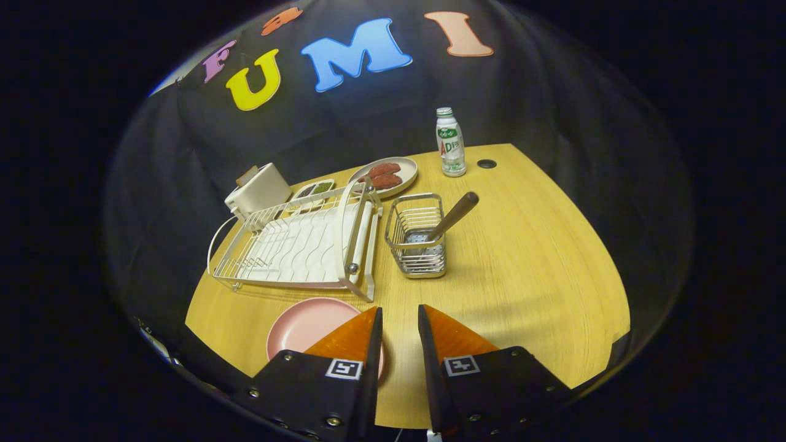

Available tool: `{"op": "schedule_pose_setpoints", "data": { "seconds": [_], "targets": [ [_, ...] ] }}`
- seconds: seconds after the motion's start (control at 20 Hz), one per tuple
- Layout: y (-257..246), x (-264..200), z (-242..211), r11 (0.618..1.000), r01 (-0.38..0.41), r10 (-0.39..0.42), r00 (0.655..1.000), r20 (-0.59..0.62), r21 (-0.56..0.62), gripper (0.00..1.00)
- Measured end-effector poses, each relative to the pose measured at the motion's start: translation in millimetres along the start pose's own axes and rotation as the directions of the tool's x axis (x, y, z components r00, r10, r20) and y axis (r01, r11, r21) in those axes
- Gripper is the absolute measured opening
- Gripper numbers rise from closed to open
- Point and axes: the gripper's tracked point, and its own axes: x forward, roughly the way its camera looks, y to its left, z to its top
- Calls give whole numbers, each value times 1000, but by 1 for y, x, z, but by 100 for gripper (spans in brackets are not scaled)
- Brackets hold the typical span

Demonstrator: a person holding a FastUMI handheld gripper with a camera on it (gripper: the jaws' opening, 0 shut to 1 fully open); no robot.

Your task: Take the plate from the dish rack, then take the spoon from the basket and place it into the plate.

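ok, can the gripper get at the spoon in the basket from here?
Probably yes. The spoon handle leans out above the wire basket rim, beyond the gripper, whose fingers are slightly apart and empty. Bare table lies between; the dish rack stands beside it.

Handheld two-finger gripper [400,316], wedge-shaped fingers [353,334] tapering forward to points with a narrow gap between, dark angular housings behind them, a square black-and-white marker [344,368] atop each, small round screws [333,421] along housing edges
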Motion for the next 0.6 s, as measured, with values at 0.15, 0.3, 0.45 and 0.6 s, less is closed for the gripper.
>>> {"op": "schedule_pose_setpoints", "data": {
  "seconds": [0.15,0.3,0.45,0.6],
  "targets": [
    [-13,-9,17,1000,19,-18,995,99,-7,34],
    [-24,-10,40,998,18,-4,968,249,-57,34],
    [-38,-6,44,996,36,-8,947,320,-79,34],
    [-47,0,53,994,40,0,925,379,-99,34]
  ]
}}
